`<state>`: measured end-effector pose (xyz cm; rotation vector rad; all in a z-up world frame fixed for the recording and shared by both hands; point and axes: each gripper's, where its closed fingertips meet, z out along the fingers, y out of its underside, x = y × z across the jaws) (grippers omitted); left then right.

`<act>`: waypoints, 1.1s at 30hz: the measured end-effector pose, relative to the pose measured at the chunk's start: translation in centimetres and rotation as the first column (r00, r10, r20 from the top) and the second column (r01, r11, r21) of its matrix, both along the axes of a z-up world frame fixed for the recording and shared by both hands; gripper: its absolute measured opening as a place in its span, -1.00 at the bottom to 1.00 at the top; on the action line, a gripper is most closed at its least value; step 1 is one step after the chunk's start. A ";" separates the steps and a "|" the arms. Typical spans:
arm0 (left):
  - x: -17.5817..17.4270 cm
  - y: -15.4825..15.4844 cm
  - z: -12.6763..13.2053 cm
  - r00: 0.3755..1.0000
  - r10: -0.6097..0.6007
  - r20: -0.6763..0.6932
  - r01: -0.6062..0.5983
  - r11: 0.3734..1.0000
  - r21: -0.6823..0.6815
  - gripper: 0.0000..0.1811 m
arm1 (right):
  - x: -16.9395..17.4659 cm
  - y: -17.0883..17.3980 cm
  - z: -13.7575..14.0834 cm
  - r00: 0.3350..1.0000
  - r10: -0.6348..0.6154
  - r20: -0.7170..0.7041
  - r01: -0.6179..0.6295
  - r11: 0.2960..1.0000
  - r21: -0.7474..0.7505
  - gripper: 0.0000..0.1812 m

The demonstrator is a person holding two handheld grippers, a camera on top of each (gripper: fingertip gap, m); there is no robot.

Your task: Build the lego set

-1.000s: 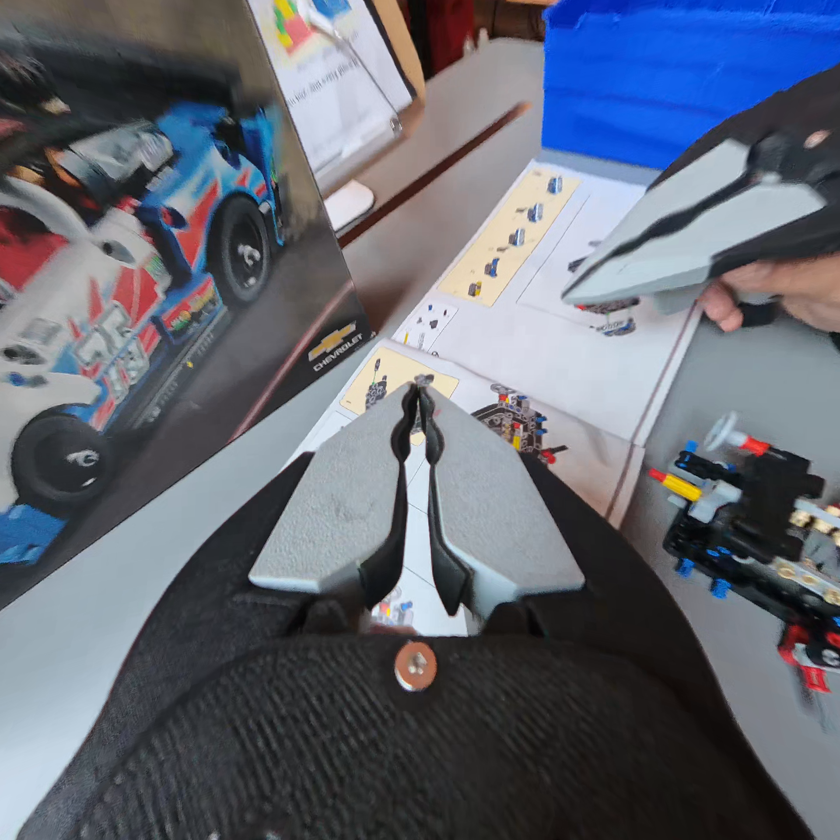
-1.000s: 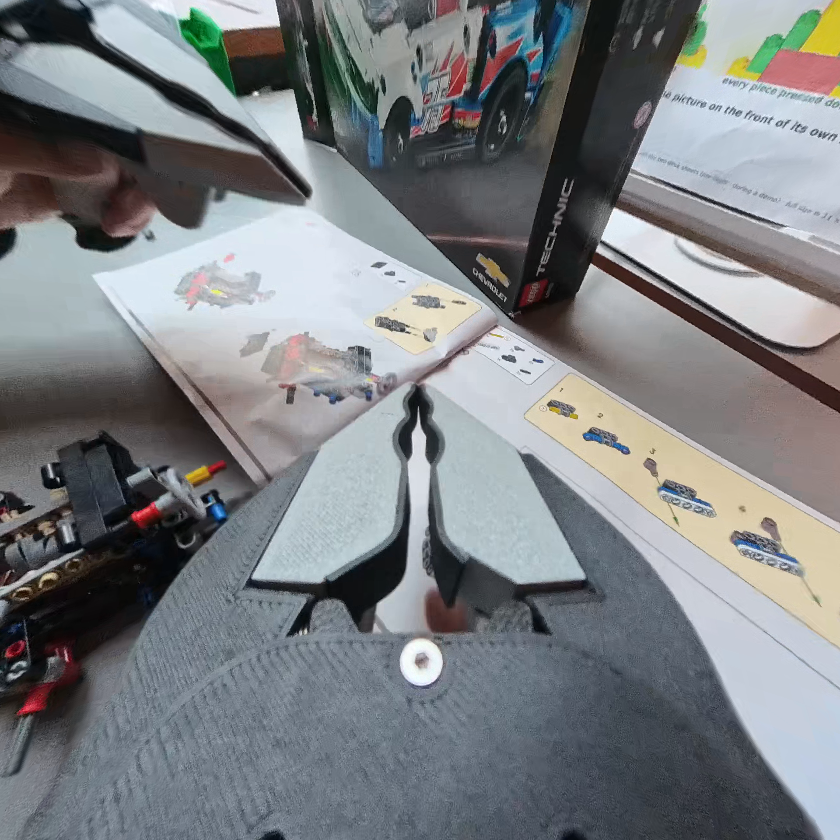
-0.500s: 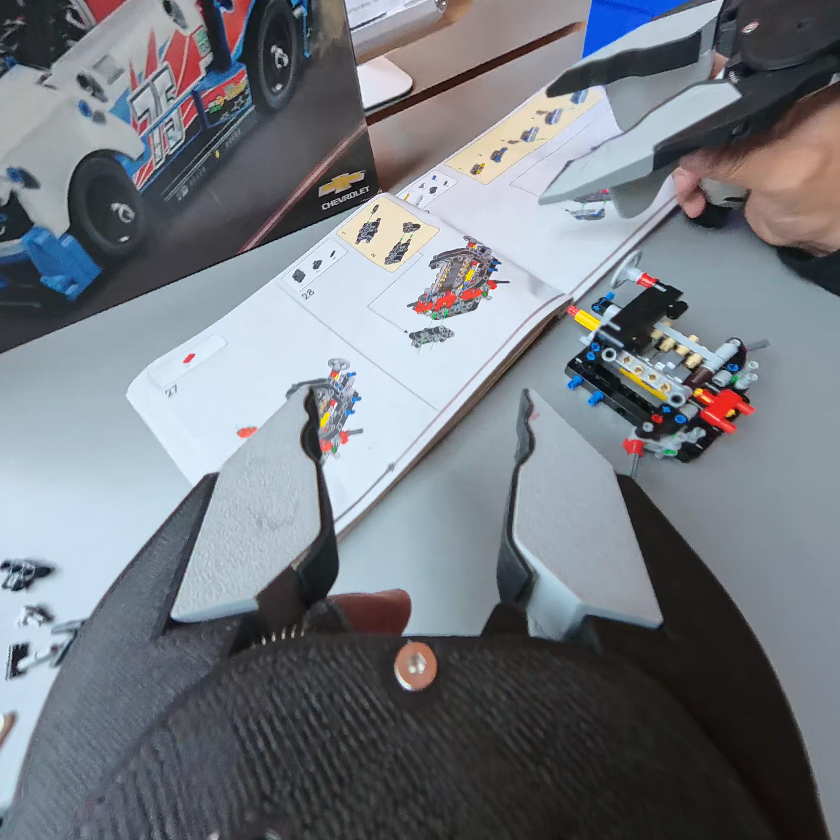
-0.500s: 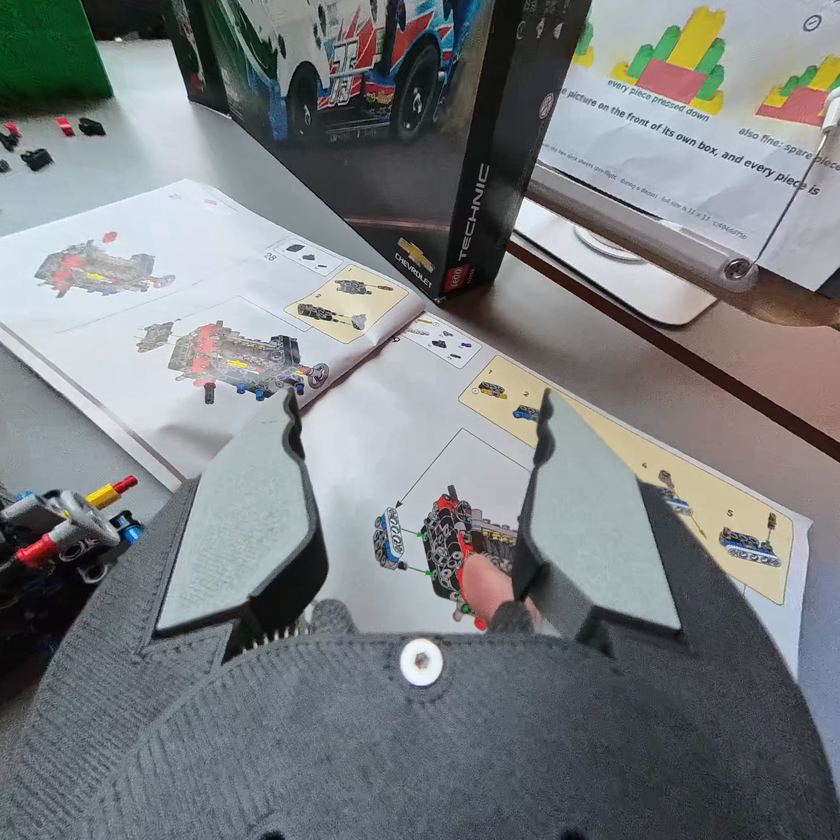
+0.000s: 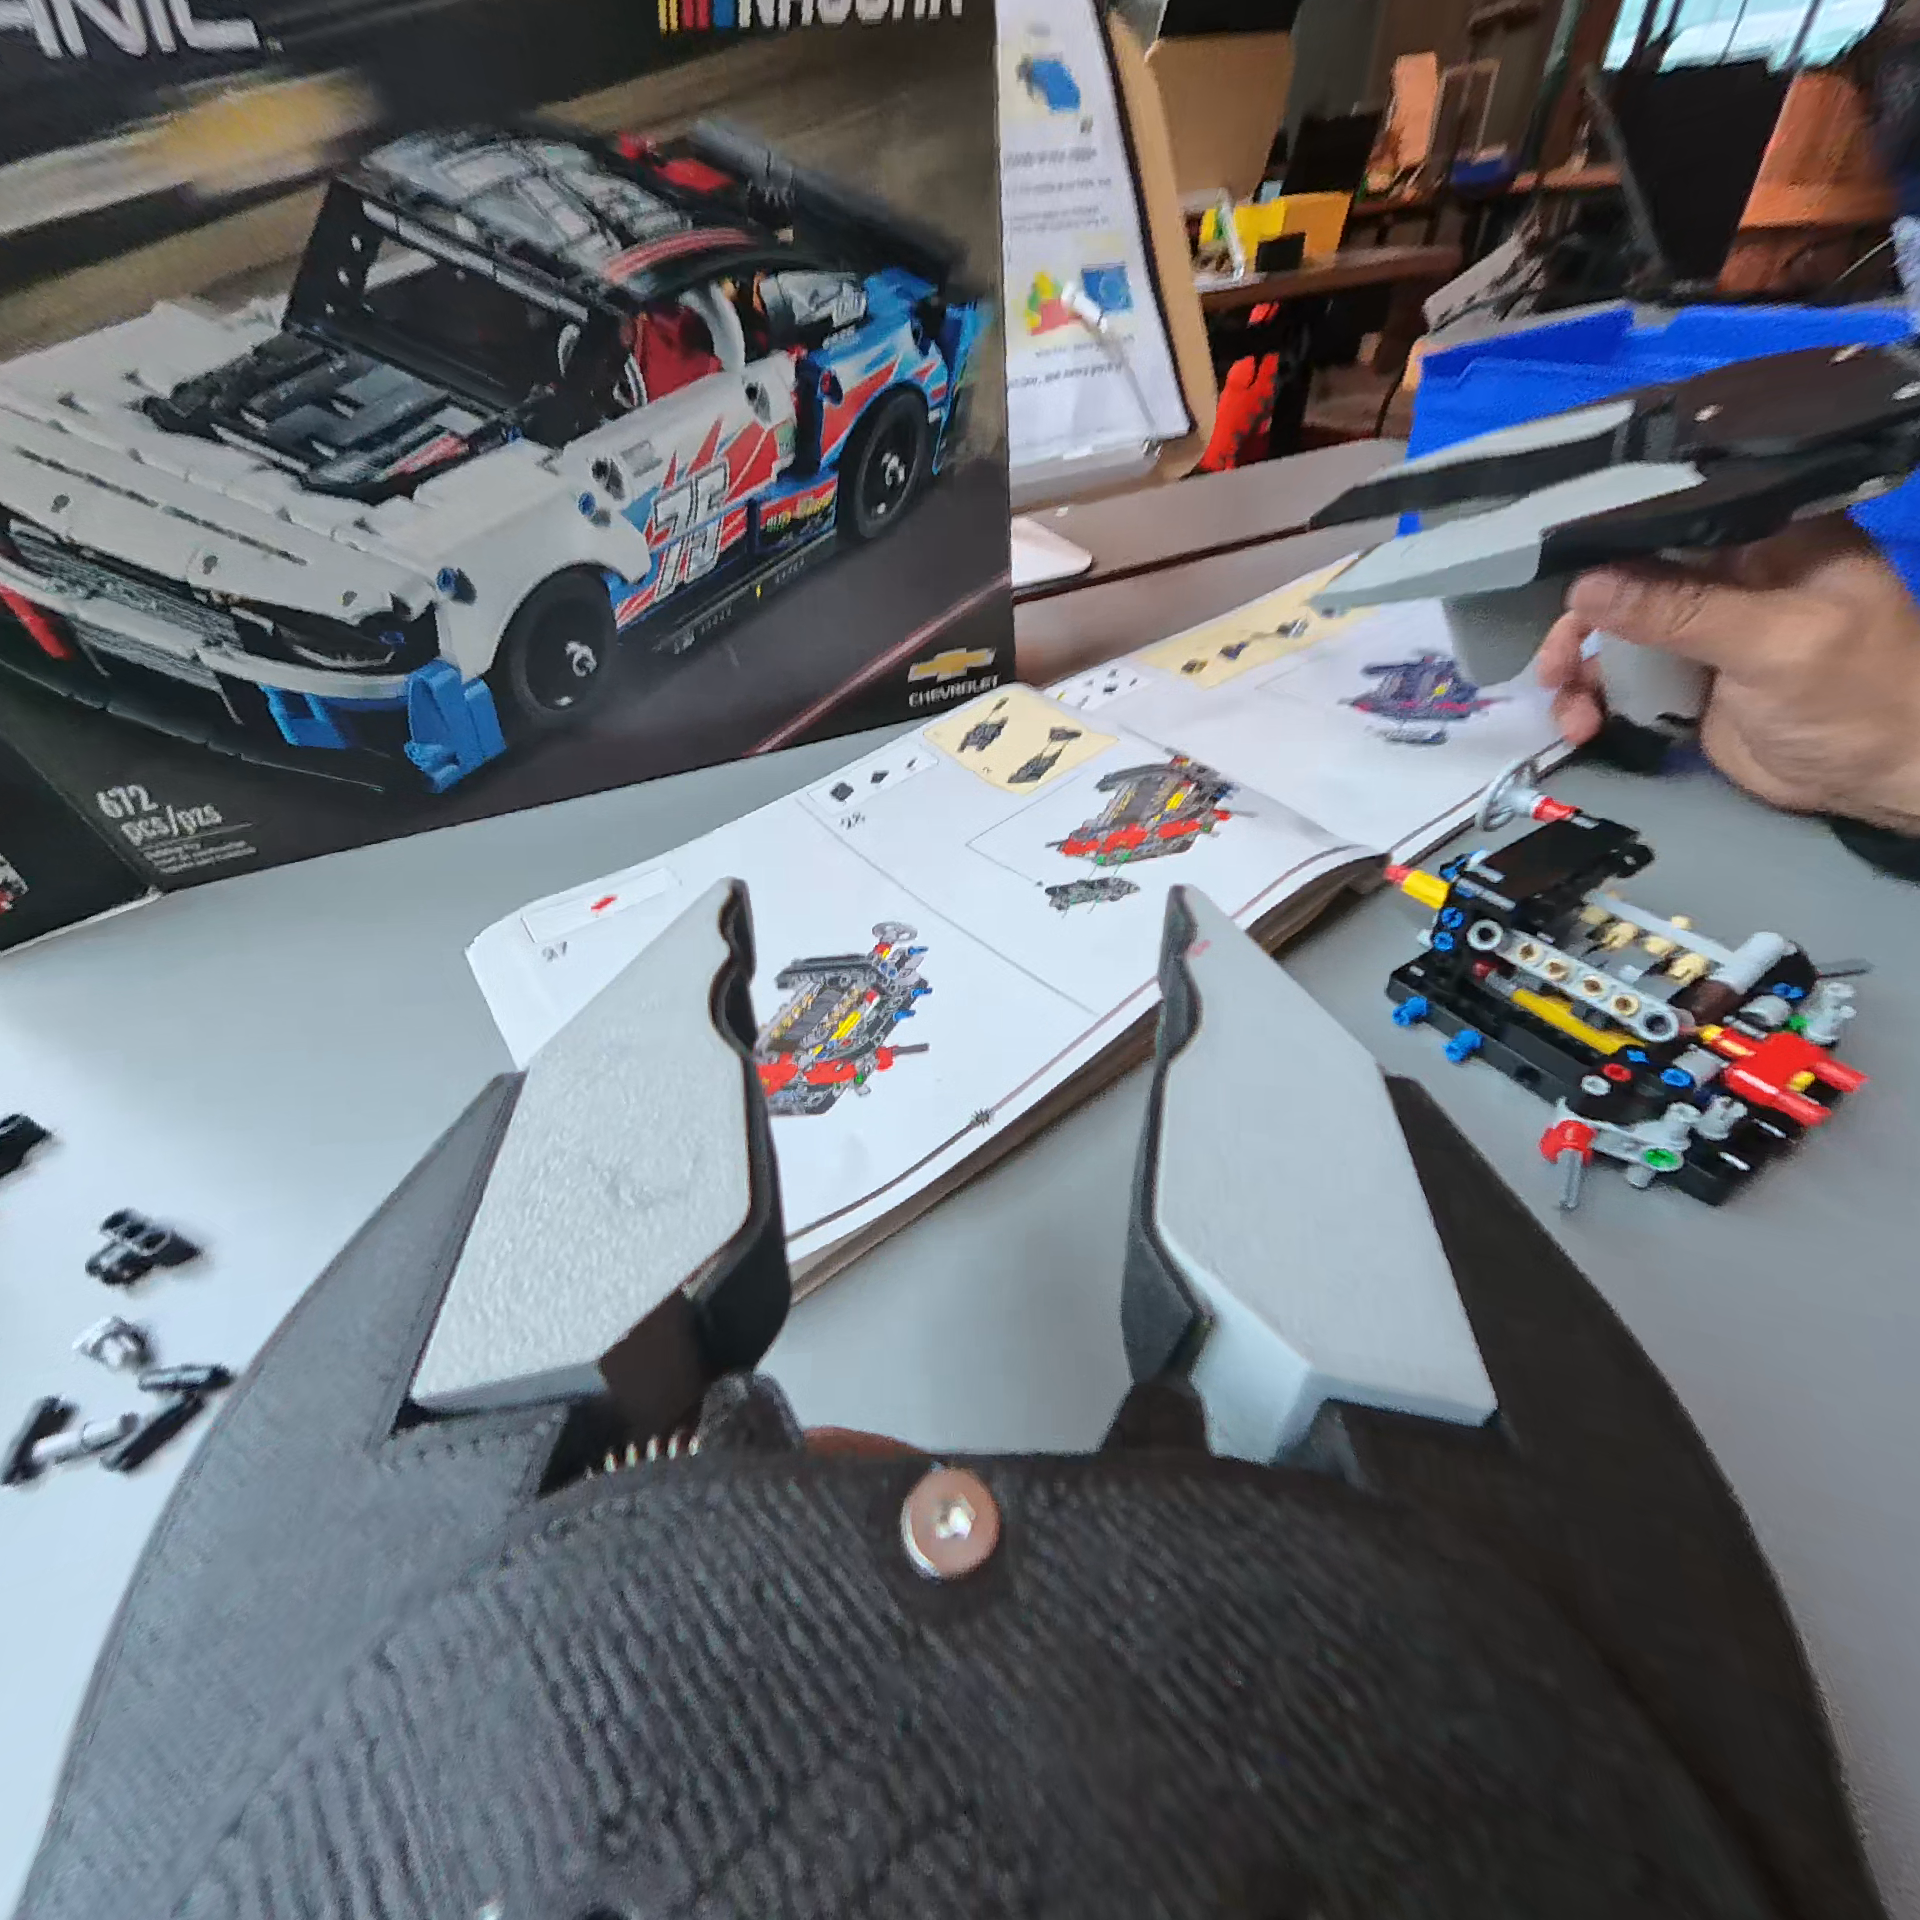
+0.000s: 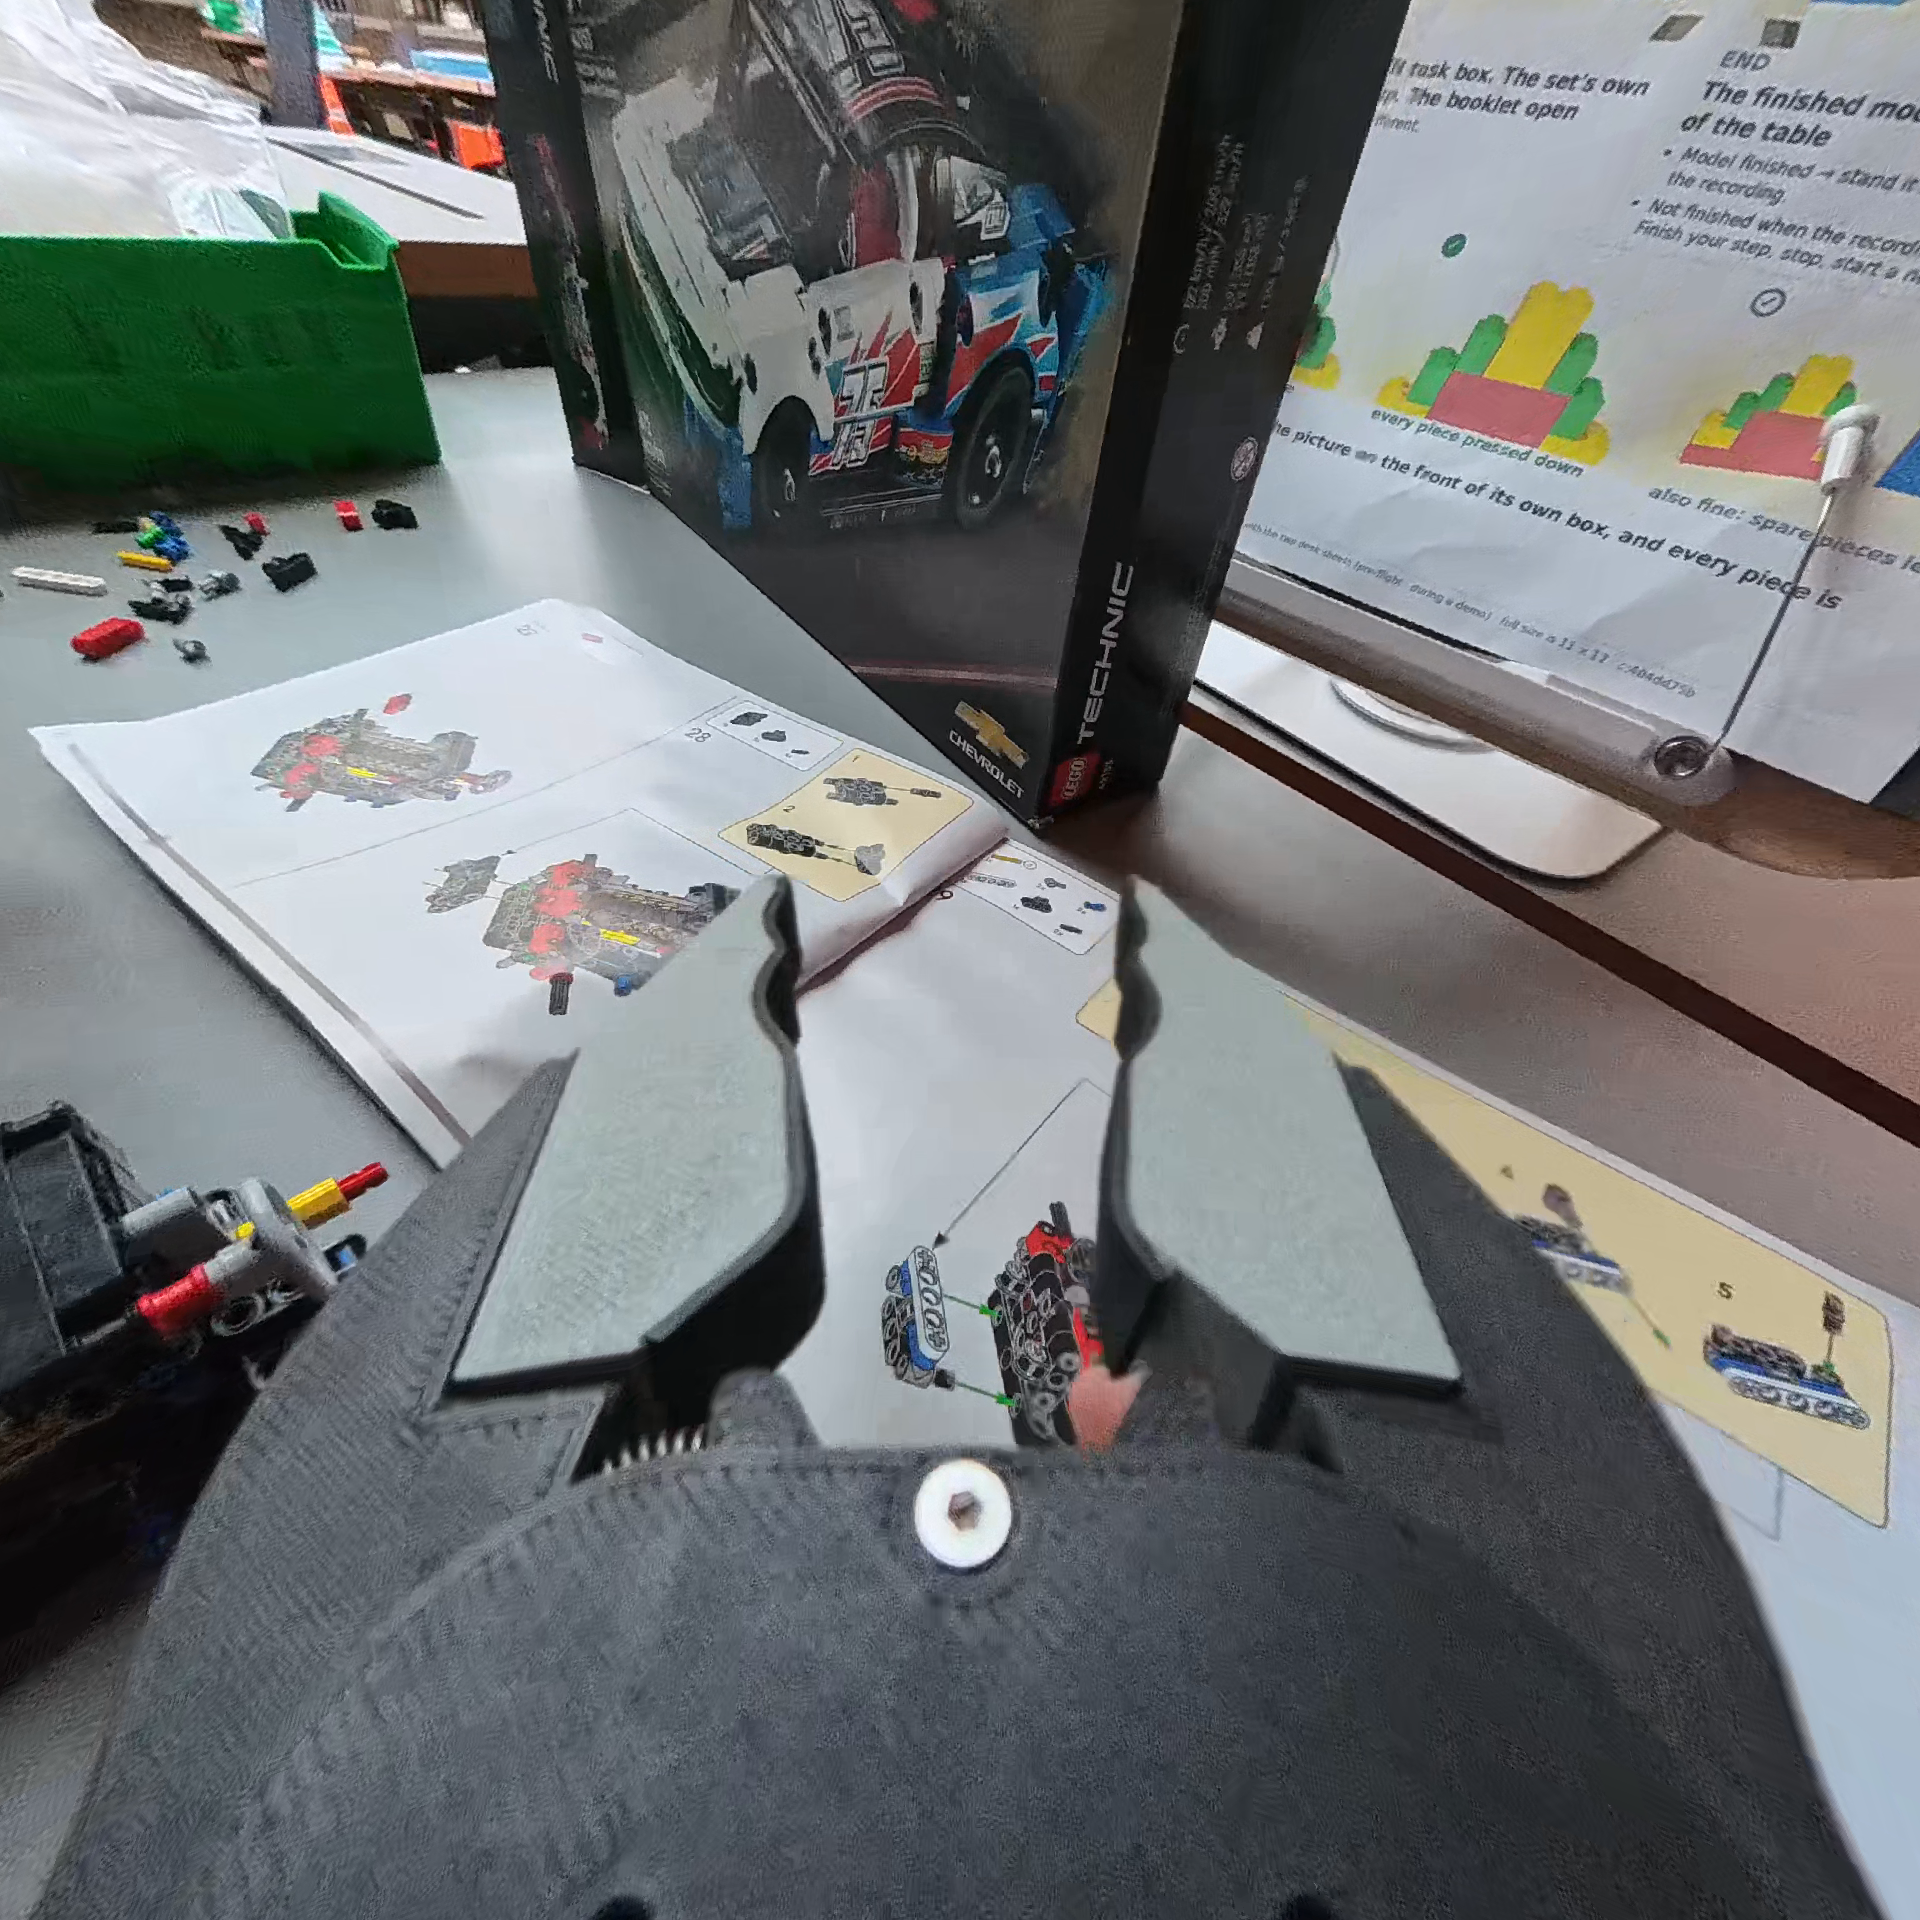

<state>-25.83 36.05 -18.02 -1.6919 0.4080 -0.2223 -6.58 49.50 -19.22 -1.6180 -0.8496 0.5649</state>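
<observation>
A part-built black lego chassis with red, yellow and blue pins lies on the grey table, right of the open instruction booklet. My left gripper is open and empty, above the booklet's near edge. My right gripper is open and empty, above the booklet's right page; it also shows in the left wrist view, held by a hand. The chassis end shows at the lower left of the right wrist view. Several loose lego pieces lie at the far left, others in the left wrist view.
The set's black box with a race car picture stands upright behind the booklet. A green bin is at the back left. A printed sheet on a stand stands at the right. A blue bin is behind the right gripper.
Both grippers have opened from shut. My left gripper has pulled back and up from the booklet, so the chassis and loose pieces come into view. My right gripper has moved right over the booklet.
</observation>
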 end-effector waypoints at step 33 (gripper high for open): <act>0.6 -3.0 1.2 0.938 -0.291 0.189 0.291 0.956 0.026 -1.00 | -1.4 -2.8 -0.2 0.977 0.207 -0.043 -0.209 0.977 -0.048 -1.00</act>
